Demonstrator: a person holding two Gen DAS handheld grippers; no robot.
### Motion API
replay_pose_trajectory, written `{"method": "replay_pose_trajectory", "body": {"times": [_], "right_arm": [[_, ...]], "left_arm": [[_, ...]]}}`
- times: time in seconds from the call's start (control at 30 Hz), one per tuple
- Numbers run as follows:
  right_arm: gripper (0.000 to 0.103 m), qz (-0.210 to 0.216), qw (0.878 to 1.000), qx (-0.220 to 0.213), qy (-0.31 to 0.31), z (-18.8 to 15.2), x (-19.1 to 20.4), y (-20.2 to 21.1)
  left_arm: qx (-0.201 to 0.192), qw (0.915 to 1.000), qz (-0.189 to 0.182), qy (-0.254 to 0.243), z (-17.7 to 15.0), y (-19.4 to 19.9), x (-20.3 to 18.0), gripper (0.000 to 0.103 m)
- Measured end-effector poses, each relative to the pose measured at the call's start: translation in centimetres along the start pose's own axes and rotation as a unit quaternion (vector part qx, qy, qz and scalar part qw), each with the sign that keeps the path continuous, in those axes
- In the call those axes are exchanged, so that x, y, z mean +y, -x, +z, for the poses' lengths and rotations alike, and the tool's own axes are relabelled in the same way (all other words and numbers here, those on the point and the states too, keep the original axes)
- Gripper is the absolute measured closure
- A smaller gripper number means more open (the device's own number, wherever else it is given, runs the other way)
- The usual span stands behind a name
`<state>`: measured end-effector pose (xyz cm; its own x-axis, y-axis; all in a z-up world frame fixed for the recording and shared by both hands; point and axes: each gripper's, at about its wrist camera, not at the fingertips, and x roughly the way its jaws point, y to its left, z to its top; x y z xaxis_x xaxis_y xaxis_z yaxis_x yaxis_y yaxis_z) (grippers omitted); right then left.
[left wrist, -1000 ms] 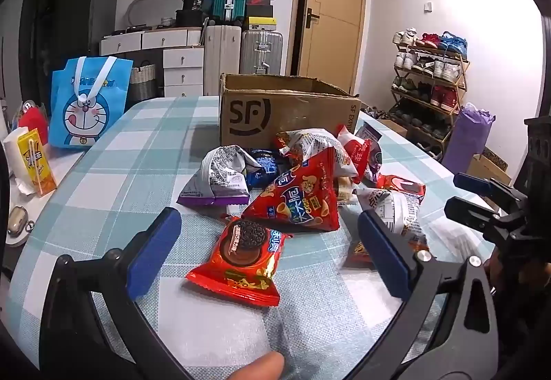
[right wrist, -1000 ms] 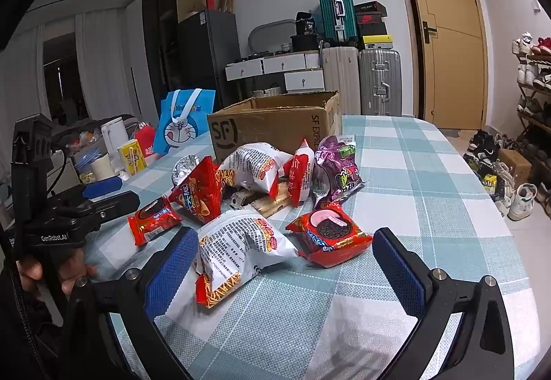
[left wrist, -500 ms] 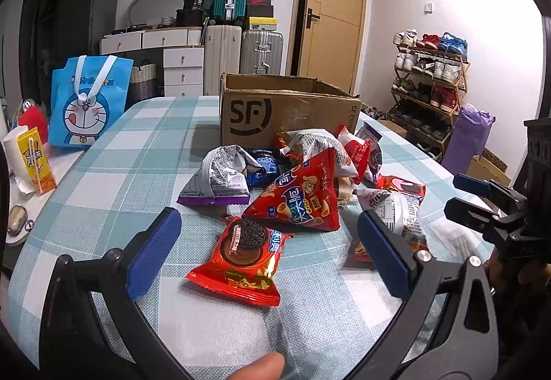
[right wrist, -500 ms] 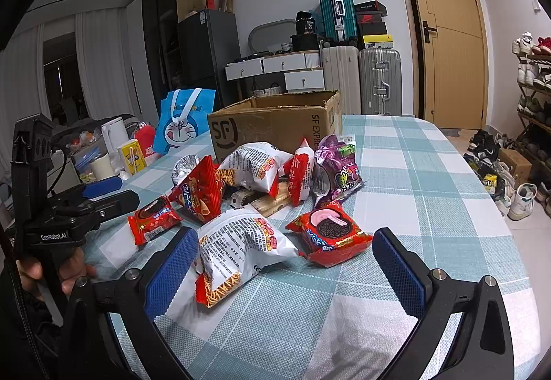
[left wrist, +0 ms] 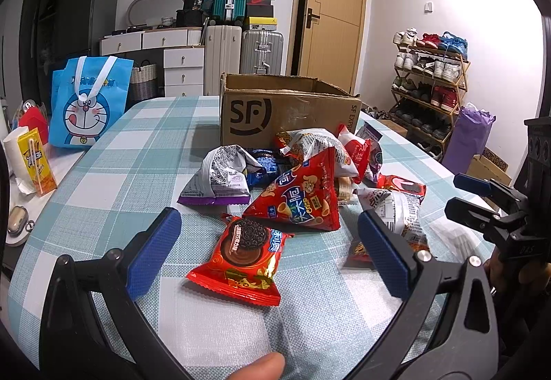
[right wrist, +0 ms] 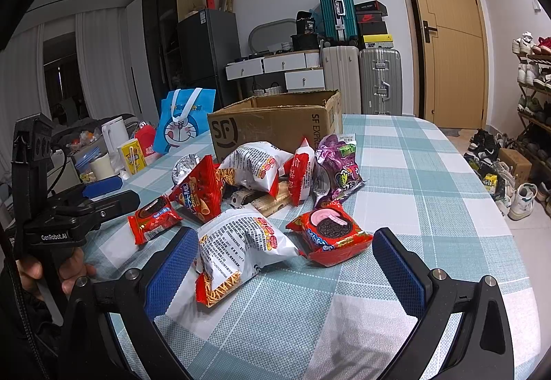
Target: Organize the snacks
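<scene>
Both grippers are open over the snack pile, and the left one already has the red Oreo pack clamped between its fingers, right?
Not quite. Both are open, but the left gripper holds nothing: the left wrist view shows the red Oreo pack lying flat on the tablecloth between the spread fingers, touching neither. The right gripper is open too.

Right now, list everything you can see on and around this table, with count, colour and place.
Cardboard box: one, brown, open, far side of the snack pile.
Oreo packs: two, red, one before each gripper; the second.
Triangular chip bag: one, red, centre of the pile.
Noodle-snack bags: two, white and red; the second.
Purple-edged bag: one, silver, left of the pile.
Purple candy bag: one, right of the pile.
Cartoon tote bag: one, blue, table's far left.
Table: one, teal-and-white check cloth.
Suitcases: three; teal, white, silver; by the back wall.
Shoe rack: one, right wall.
Left gripper: blue pads, jaws open.
Right gripper: blue pads, jaws open.
</scene>
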<state>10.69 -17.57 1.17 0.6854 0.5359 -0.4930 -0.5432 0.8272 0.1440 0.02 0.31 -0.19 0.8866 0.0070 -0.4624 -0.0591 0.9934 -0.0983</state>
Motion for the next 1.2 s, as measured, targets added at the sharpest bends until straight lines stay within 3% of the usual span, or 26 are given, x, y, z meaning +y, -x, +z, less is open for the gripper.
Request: {"method": "replay_pose_trajectory", "body": {"times": [1.2], "right_arm": [[0.0, -0.003, 1.0, 0.0, 0.0, 0.2, -0.14, -0.14]], "left_arm": [[0.005, 1.0, 0.002, -0.006, 0.03, -0.14, -0.09, 0.001]]}}
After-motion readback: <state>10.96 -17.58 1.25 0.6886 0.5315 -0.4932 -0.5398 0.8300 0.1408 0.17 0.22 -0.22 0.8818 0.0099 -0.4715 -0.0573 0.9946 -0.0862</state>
